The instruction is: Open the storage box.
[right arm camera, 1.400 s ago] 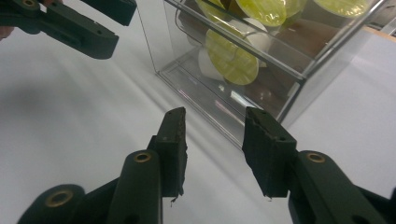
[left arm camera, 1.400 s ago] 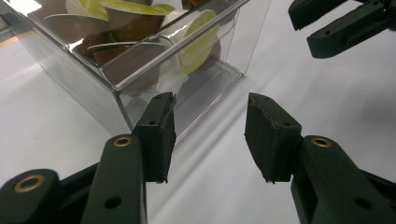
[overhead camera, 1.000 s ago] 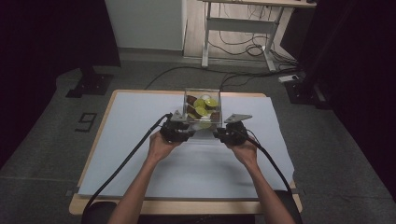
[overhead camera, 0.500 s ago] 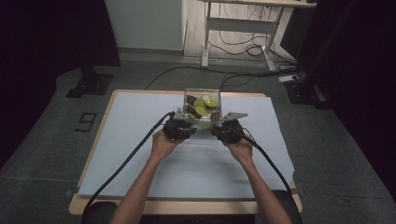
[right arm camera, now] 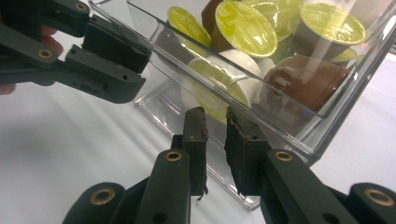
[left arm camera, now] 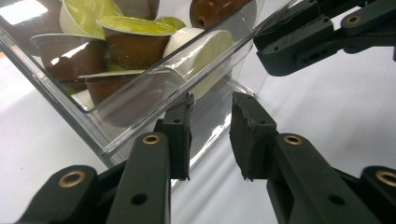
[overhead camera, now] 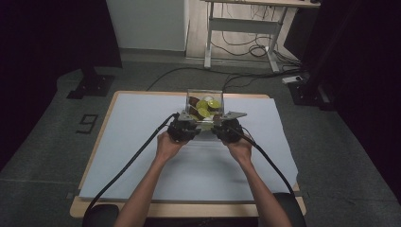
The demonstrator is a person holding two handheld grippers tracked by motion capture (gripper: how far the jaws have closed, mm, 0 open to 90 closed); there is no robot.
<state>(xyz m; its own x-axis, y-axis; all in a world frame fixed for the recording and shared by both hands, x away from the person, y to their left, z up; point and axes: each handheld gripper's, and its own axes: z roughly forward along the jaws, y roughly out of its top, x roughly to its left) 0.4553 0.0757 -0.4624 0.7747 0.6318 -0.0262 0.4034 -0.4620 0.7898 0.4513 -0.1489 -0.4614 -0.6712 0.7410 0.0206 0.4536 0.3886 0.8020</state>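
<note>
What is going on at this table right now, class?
A person holds a gripper in each hand and works on a clear plastic box of coffee capsules at the far middle of the table. The left gripper and the right gripper have both just been closing on the box's near wall, one beside the other. Whether their fingers already press the wall is hard to tell. The box sits tilted in both gripper views.

Clear box (overhead camera: pixel 204 97), lime-lidded brown capsules (right arm camera: pixel 246 28)

Clear box (overhead camera: pixel 204 96) of capsules (overhead camera: pixel 203 111) on white mat (overhead camera: pixel 142 142), left gripper (overhead camera: pixel 185 126) and right gripper (overhead camera: pixel 226 127) at its near wall
</note>
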